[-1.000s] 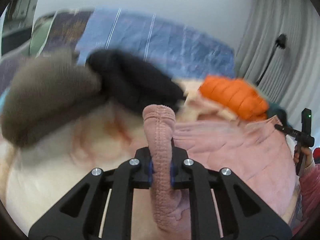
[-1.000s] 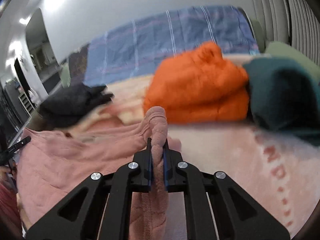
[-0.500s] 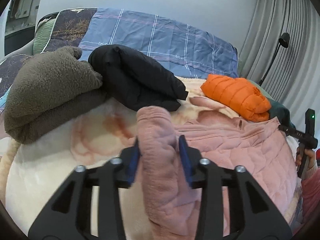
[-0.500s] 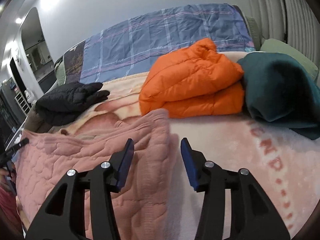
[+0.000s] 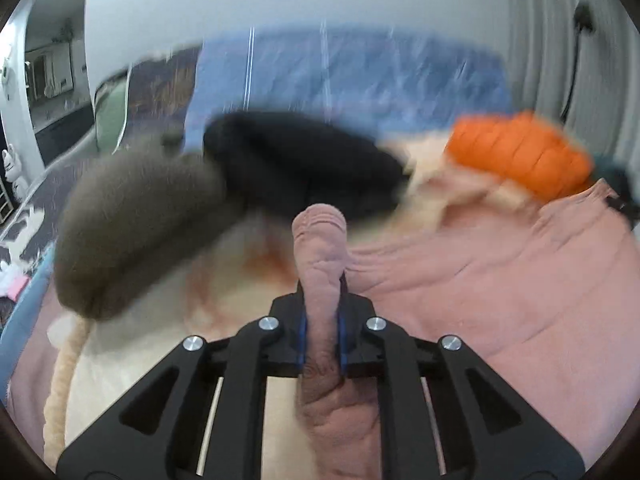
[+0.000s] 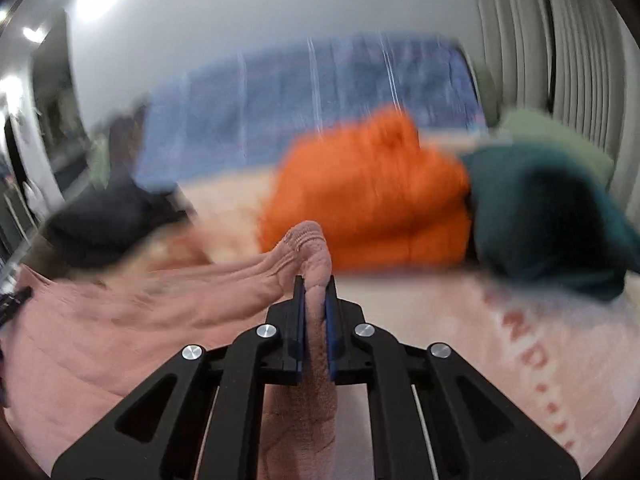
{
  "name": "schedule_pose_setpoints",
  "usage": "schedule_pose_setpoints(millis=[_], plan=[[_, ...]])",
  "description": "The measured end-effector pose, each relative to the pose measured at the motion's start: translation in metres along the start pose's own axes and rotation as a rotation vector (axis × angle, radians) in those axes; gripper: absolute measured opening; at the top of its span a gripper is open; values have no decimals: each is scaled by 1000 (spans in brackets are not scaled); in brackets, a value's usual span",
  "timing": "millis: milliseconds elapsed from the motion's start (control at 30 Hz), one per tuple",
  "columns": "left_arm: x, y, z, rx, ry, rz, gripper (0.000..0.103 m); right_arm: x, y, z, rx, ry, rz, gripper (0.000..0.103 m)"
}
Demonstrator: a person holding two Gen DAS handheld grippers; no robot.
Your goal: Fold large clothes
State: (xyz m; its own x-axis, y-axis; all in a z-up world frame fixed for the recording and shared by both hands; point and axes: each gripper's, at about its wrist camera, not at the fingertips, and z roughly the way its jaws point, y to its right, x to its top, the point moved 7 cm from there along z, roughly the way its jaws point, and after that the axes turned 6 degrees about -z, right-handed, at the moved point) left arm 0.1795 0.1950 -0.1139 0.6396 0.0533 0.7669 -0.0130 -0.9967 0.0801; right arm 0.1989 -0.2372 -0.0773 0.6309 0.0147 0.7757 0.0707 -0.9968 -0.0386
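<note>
A large pink quilted garment [image 5: 500,288] lies spread on the bed's cream blanket [image 5: 132,364]. My left gripper [image 5: 321,292] is shut on a bunched edge of it, which sticks up between the fingers. My right gripper [image 6: 315,296] is shut on another bunched edge of the pink garment [image 6: 112,332], stretched taut to the left. Both views are blurred by motion.
Folded clothes lie at the back of the bed: a brown fleece [image 5: 136,232], a black jacket [image 5: 304,168], an orange puffer jacket [image 6: 368,196] and a dark teal garment [image 6: 548,216]. A blue plaid cover [image 5: 344,76] is behind them. Curtains [image 6: 568,40] hang on the right.
Half a second ago both grippers stood open around the pink garment's edges. Both have since shut on the fabric, and both views now blur with motion.
</note>
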Motion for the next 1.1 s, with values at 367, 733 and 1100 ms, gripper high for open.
schedule_pose_setpoints(millis=[367,733,1100], plan=[[12,-6,-48,-10,114,-69,37,8,15,-34,-108,-6,51,53],[35,123,-32,-165,29,4,55,26,-150,-19,70,2,-209,66],[-10,120,41,-160,-131,-16,57,-20,-148,51,82,-169,-196,75]])
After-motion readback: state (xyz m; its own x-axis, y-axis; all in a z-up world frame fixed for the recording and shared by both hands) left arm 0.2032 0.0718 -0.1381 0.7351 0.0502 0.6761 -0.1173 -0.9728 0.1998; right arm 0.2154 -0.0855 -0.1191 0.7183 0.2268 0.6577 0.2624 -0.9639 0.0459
